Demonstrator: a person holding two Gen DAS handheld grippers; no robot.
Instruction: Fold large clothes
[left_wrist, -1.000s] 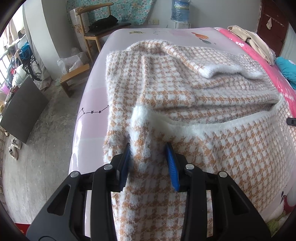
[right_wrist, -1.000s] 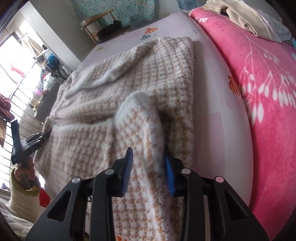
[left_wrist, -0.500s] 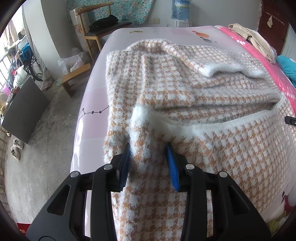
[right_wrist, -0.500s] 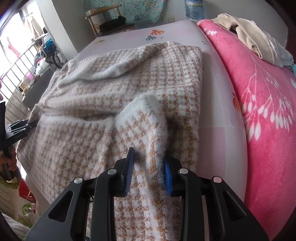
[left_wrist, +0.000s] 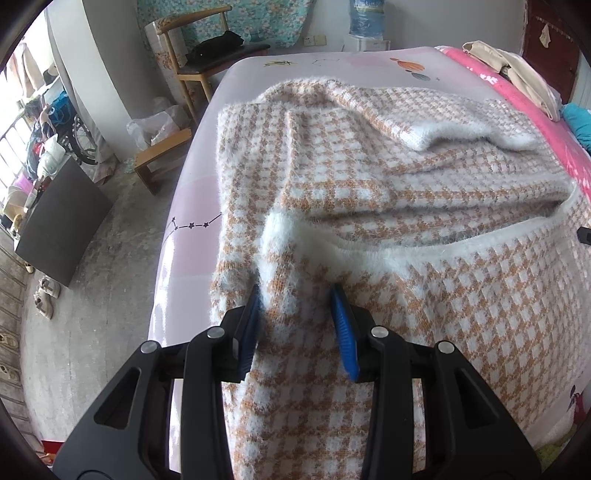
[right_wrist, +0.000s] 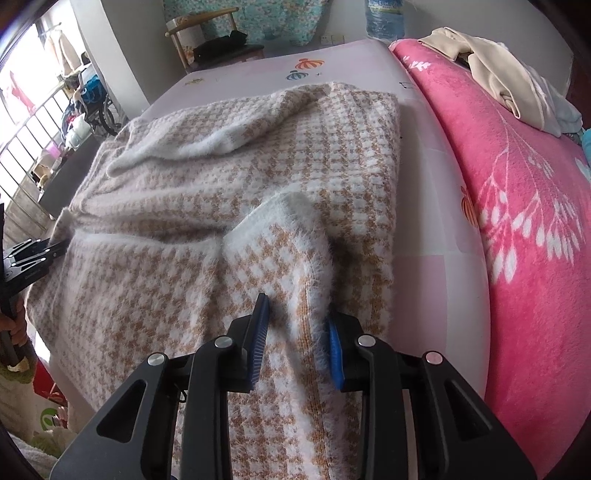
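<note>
A fuzzy tan-and-white houndstooth sweater (left_wrist: 388, 192) lies spread on a pale pink bed (left_wrist: 192, 206); it also shows in the right wrist view (right_wrist: 229, 184). My left gripper (left_wrist: 297, 295) is shut on the sweater's near left hem corner, with a bunched fold of fabric between the blue pads. My right gripper (right_wrist: 297, 304) is shut on the near right hem corner in the same way. The lifted white-edged hem (left_wrist: 443, 251) runs between both grippers, folded over the sweater's body. A sleeve (left_wrist: 469, 129) lies across the far part. The left gripper also shows at the right wrist view's left edge (right_wrist: 29, 254).
A bright pink floral blanket (right_wrist: 517, 206) covers the bed's right side, with beige clothes (right_wrist: 491, 70) piled on it. A wooden chair (left_wrist: 199, 48) with a dark item stands beyond the bed. A low stool (left_wrist: 159, 155), a dark panel (left_wrist: 59, 225) and bare concrete floor are at the left.
Both grippers have carried the gripped hem a little forward over the sweater. The right wrist view has swung toward the bed's head. The grips are unchanged.
</note>
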